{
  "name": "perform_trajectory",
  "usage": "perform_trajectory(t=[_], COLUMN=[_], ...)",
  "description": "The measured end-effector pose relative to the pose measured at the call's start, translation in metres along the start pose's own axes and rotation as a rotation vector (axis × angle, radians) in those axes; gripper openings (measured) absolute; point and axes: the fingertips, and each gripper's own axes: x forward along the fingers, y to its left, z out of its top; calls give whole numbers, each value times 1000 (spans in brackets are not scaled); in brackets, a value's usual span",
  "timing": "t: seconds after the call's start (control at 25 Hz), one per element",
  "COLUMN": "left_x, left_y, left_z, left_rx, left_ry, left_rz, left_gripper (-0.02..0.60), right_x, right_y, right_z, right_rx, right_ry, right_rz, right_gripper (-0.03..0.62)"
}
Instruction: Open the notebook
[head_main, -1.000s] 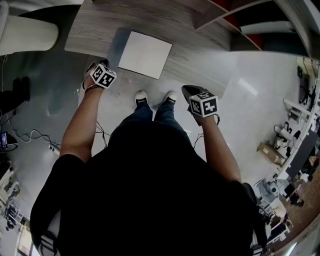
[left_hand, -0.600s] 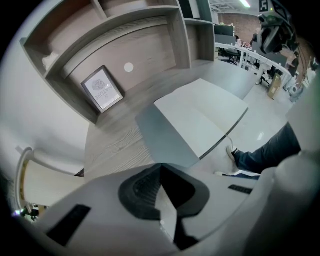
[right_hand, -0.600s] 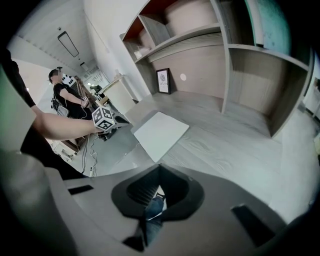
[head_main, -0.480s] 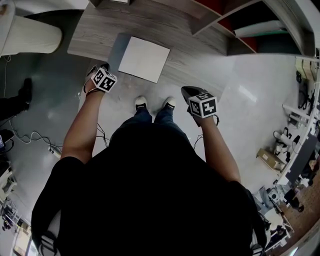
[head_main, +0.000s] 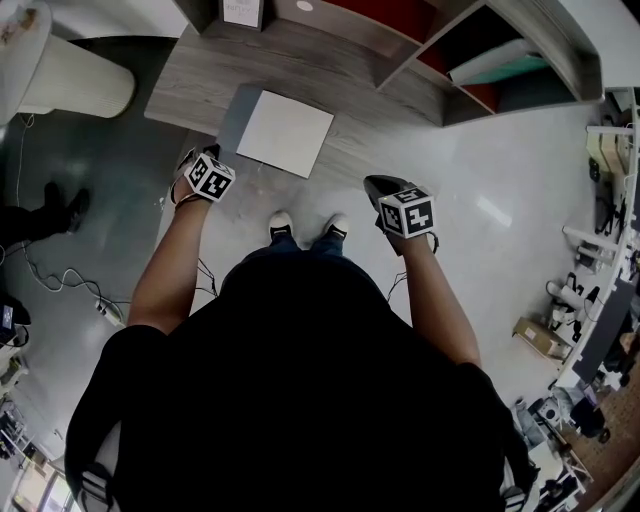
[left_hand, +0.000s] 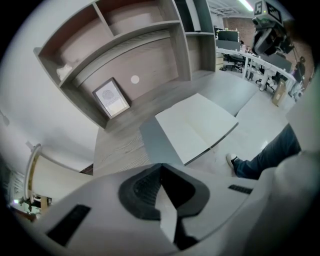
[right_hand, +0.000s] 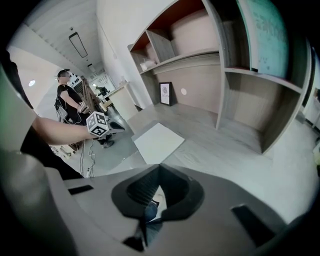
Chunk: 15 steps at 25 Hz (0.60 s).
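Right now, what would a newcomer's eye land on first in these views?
The white notebook lies flat on the grey wooden desk, near its front edge, with a grey leaf showing along its left side. Both grippers are held short of it: the left gripper and the right gripper each have their jaws together on nothing. A small framed picture stands at the back of the desk.

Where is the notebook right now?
Head view, upper left of centre: the notebook lies flat on the wooden desk, near its front edge, just ahead of the left claw.
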Motion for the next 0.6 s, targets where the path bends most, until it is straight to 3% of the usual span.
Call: perform_trajectory(t=[0.6], left_x=[-66], left_y=[-3], left_z=[35], left_rx=[-114], left_ry=[-91], left_rz=[63], left_gripper=[12], right_x=[-50], right_y=[-6], right_z=[22], right_rx=[-86], right_ry=[-102], right_rz=[-18], right_gripper=[2])
